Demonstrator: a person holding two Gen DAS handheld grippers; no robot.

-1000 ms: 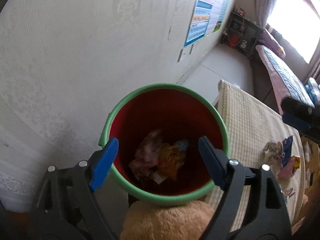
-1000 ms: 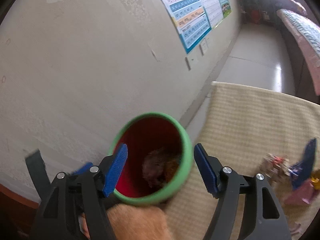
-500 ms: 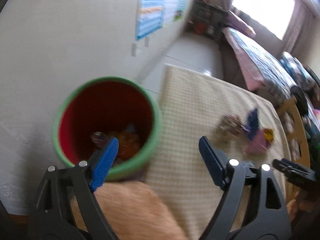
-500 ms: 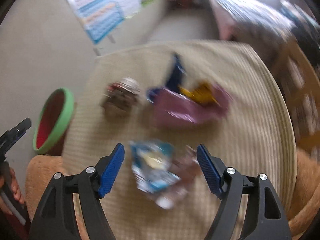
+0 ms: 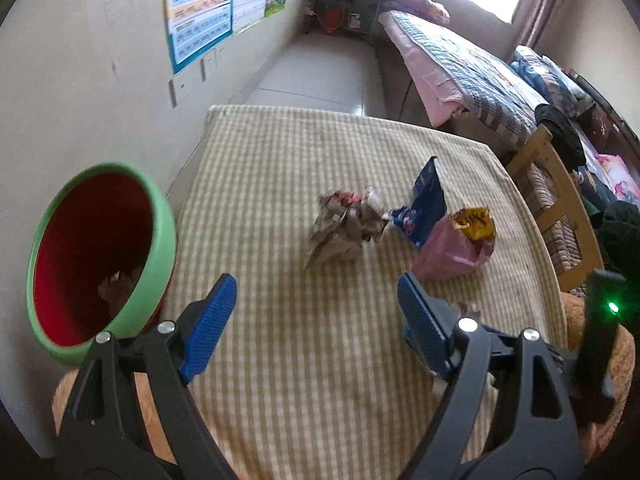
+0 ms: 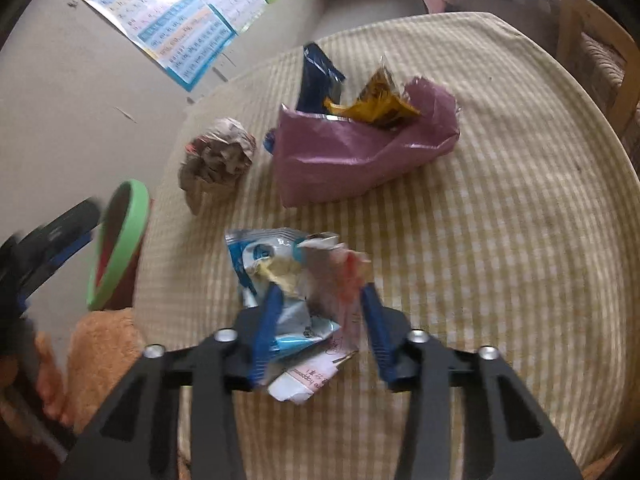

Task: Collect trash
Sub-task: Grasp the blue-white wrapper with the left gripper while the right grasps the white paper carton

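My left finger [image 5: 424, 332] is hiding most of the wrappers [image 6: 296, 280]; in the right view my other tongs [image 6: 52, 240] are blurring, and the bin's [image 5: 100, 260] depths are staying dark.

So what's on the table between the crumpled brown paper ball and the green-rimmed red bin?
Nothing: in the left wrist view only bare checked tablecloth lies between the crumpled brown paper ball and the green-rimmed red bin.
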